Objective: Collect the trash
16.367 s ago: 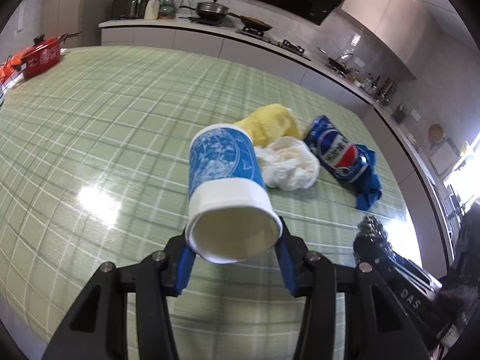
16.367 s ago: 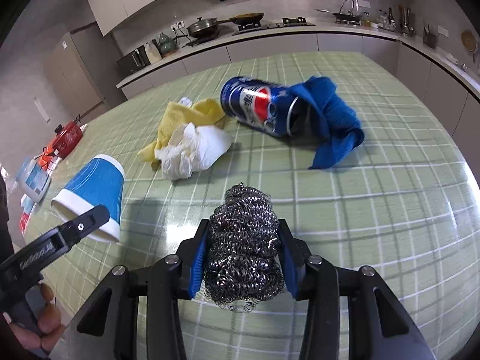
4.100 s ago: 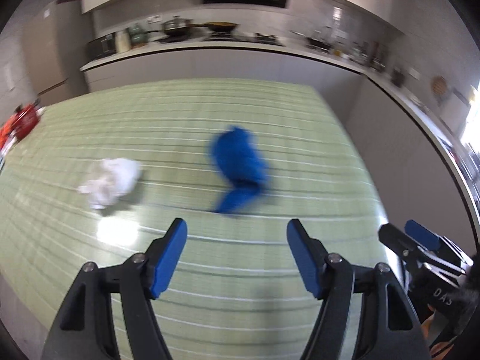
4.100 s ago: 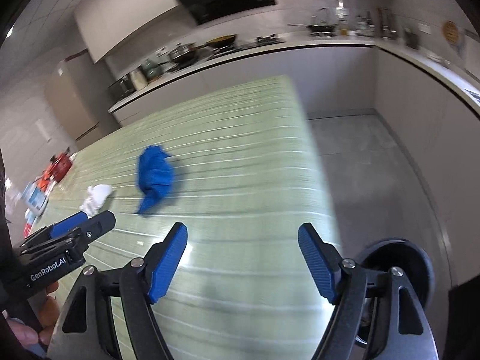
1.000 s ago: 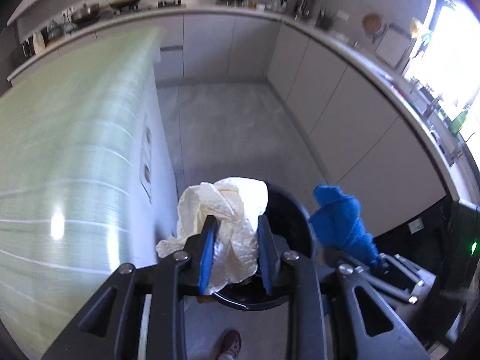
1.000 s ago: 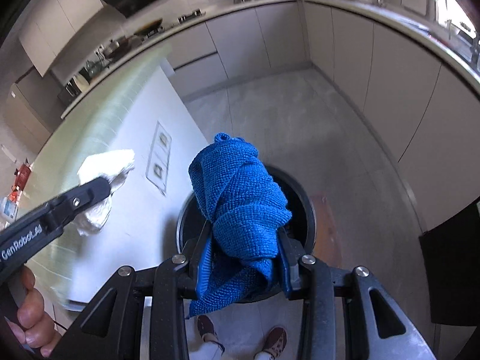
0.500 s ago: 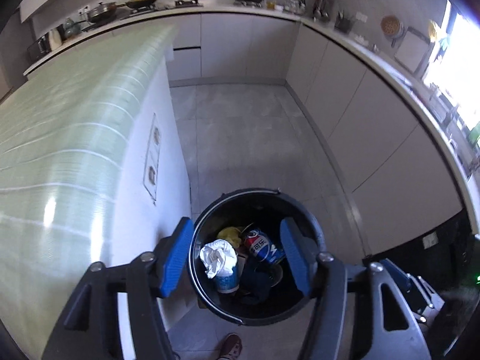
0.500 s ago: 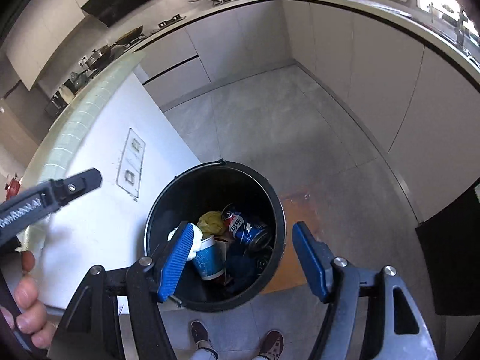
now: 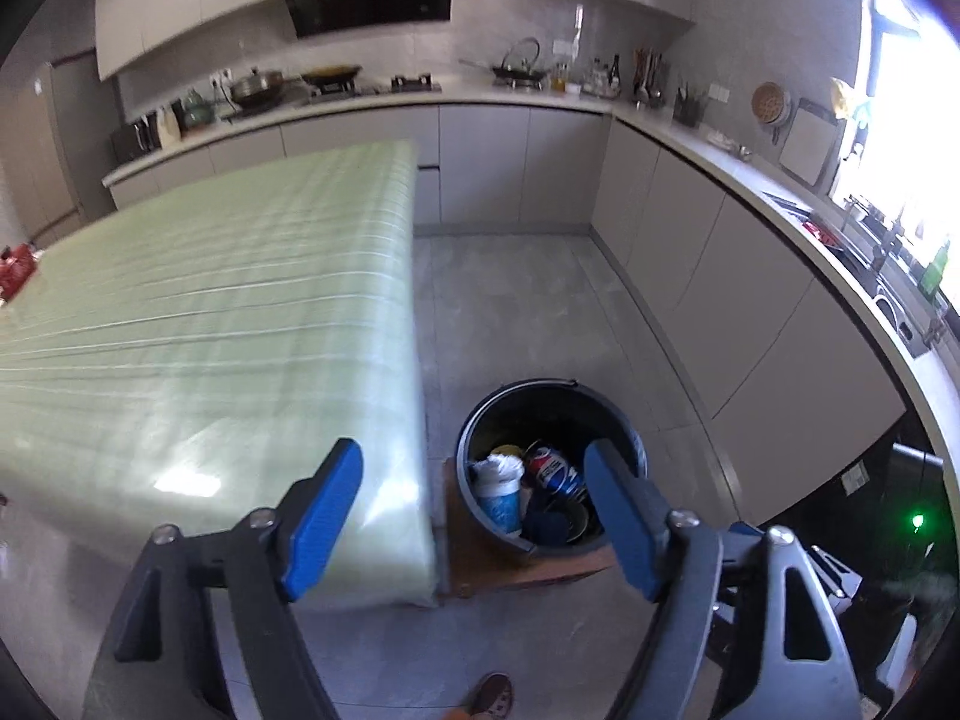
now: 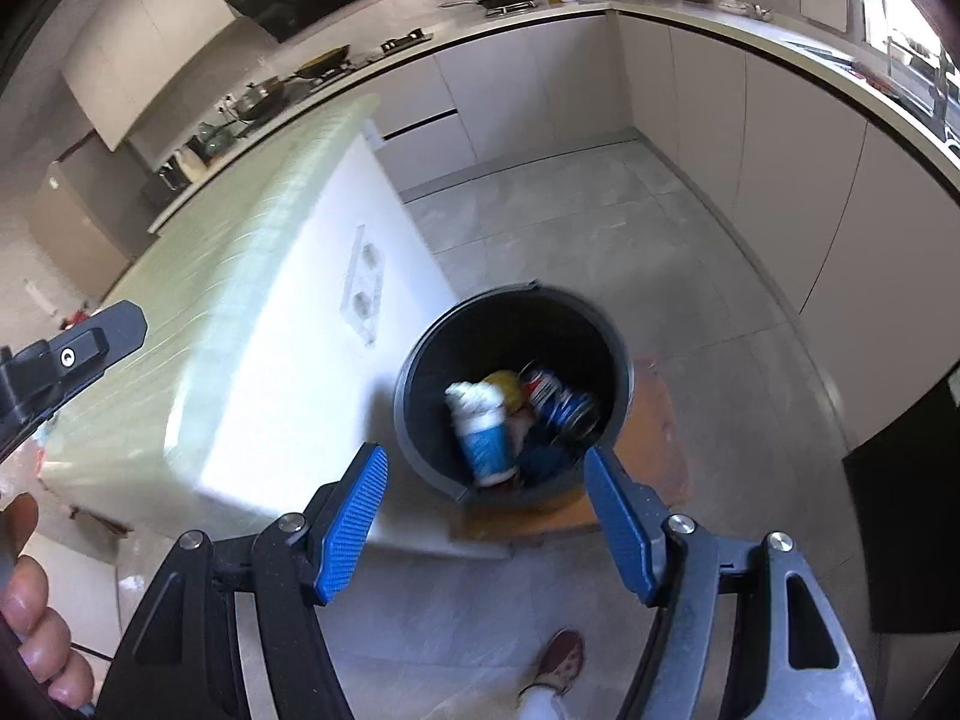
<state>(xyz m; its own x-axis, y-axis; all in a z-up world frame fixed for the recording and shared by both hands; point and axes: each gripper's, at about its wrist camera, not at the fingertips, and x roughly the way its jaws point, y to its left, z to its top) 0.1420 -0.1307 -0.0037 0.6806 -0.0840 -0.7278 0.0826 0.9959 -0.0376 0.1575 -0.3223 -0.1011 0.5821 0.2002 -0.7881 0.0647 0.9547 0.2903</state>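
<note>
A black trash bin [image 9: 480, 420] stands on the floor beside the end of the green-checked island [image 9: 210, 324]. Inside it lie a blue paper cup with a white tissue [image 9: 501, 489], a Pepsi can [image 9: 555, 474], a yellow cloth and a blue cloth [image 9: 549, 525]. The bin also shows in the right wrist view [image 10: 420, 360], with the cup [image 10: 483, 435] and can [image 10: 561, 402] inside. My left gripper [image 9: 474, 510] is open and empty, above the island's corner and the bin. My right gripper [image 10: 486, 507] is open and empty above the bin's near rim.
The bin sits on a brown cardboard sheet [image 10: 654, 438]. Grey cabinets and a counter [image 9: 690, 210] run along the back and right. A red pot [image 9: 15, 270] sits at the island's far left. The person's shoe [image 10: 561, 660] is on the floor below.
Both grippers have pulled back and tilted up from over the bin; the island top has come into the left view. The tissue and blue cloth, held a second ago, lie in the bin.
</note>
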